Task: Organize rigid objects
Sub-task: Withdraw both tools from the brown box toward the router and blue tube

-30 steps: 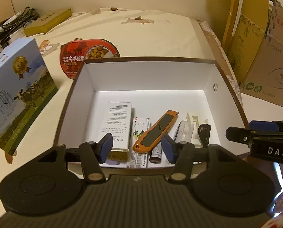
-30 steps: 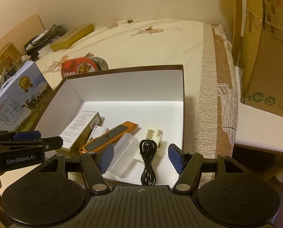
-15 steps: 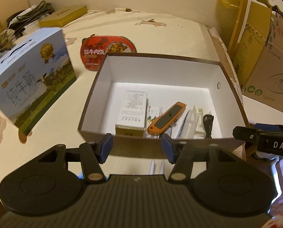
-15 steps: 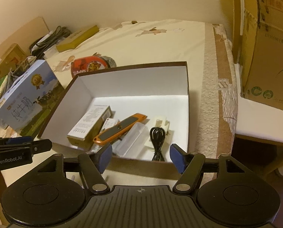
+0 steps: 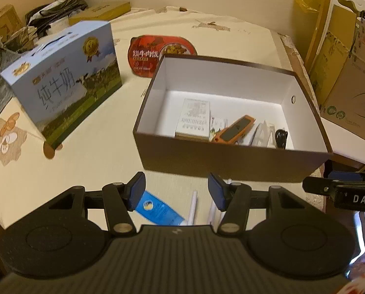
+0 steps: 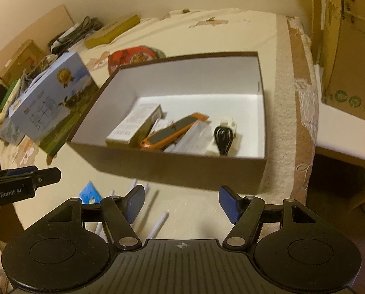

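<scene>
Brown box [image 5: 231, 161] on table [image 5: 96, 161], orange knife [image 6: 172, 132], white carton [image 6: 133, 125], black cable [image 6: 222, 136] inside; white sticks [image 6: 157, 223], blue packet [image 5: 157, 209] just in front of box; milk carton [image 5: 64, 83] left of box; left hand-held gripper [image 5: 176, 191] & right hand-held gripper [image 6: 180, 202] both spread wide, holding nothing.

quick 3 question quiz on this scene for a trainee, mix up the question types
1. True or false: the orange utility knife lies inside the brown box.
2. What lies on the table outside the box, nearest the left gripper? A) blue packet B) black cable C) white carton
3. Fill in: both the left gripper and the right gripper are ____ and hold nothing.

Key: 1 true; 2 A; 3 open
</scene>
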{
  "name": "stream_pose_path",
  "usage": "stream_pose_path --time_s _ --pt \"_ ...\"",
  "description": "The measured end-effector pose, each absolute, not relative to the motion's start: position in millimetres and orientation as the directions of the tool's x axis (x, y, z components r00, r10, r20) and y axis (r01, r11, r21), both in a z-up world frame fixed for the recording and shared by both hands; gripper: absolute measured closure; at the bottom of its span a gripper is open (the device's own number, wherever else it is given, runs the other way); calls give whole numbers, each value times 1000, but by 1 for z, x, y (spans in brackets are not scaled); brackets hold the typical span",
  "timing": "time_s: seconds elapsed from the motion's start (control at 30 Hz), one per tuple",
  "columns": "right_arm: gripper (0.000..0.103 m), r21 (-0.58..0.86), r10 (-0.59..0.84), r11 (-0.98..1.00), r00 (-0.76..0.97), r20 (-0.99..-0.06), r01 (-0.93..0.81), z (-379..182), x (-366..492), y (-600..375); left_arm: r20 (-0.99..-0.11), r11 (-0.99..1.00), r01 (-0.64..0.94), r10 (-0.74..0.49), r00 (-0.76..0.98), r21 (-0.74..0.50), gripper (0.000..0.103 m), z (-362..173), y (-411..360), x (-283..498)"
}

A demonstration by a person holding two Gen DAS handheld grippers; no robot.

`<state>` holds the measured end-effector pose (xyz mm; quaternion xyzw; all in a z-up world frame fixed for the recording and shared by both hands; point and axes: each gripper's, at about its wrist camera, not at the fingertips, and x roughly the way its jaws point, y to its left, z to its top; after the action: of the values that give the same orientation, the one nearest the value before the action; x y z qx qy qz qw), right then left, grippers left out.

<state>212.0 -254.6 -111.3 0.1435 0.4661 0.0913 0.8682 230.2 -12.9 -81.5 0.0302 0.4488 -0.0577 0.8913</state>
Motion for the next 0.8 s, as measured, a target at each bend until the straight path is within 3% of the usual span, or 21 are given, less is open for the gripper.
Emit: stream_pose_path --time_s 0.8 --pt "39 351 358 931 432 -828 -100 -144 191 -203 -873 1000 25 -19 488 -8 51 -125 20 184"
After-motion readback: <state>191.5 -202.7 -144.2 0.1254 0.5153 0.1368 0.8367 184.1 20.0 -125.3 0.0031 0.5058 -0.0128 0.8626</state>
